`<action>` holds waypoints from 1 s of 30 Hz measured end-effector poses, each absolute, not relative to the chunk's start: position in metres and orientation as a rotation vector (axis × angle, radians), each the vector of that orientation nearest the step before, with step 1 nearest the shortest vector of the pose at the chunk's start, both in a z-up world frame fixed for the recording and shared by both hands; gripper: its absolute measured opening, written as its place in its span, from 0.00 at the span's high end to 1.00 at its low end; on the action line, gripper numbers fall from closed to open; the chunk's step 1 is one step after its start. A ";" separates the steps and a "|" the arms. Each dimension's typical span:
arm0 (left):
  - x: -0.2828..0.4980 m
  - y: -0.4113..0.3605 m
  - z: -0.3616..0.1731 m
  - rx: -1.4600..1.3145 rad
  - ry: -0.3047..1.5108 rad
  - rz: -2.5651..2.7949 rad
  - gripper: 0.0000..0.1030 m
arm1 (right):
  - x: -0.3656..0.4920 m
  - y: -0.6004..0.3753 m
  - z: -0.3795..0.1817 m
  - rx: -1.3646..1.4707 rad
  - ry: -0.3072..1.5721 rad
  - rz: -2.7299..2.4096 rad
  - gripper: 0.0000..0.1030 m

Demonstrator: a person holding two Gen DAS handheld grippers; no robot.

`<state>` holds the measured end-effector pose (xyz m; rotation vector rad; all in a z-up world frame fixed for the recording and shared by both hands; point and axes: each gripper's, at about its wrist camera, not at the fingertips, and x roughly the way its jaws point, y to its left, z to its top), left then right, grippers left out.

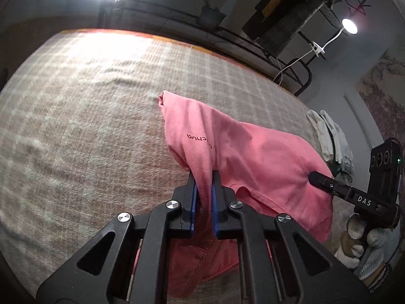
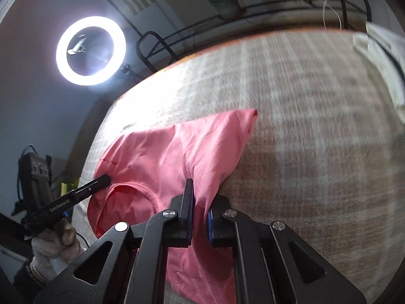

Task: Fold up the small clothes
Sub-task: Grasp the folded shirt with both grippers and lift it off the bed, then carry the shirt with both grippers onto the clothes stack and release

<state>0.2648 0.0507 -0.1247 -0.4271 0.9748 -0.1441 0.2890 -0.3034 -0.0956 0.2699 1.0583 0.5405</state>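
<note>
While pinched by both grippers [image 1: 204, 177] [image 2: 200, 190]: pink shirt [image 1: 253, 152], lifted.

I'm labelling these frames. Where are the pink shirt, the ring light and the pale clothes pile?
pink shirt [image 1: 265, 157], left wrist view, its lifted middle.
ring light [image 2: 90, 51], right wrist view, its dark centre.
pale clothes pile [image 1: 331, 136], left wrist view, its top fold.

The shirt [image 1: 265, 152] is pink with small dark red lettering. The bed cover [image 1: 88, 126] is beige with a pale checked pattern and an orange edge. Both grippers are black with blue pads [image 1: 194, 200].
</note>
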 end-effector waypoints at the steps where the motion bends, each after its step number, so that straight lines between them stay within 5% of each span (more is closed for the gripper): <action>1: 0.264 0.047 -0.120 -0.424 0.966 -0.150 0.93 | 0.286 -0.304 -0.091 0.257 1.050 0.545 0.93; 15: 0.278 -0.045 -0.072 -0.370 0.872 -0.294 0.93 | 0.278 -0.384 -0.037 0.189 0.916 0.467 0.94; 30: 0.372 -0.249 -0.035 -0.258 0.764 -0.500 0.93 | 0.318 -0.563 0.009 0.171 0.769 0.246 0.94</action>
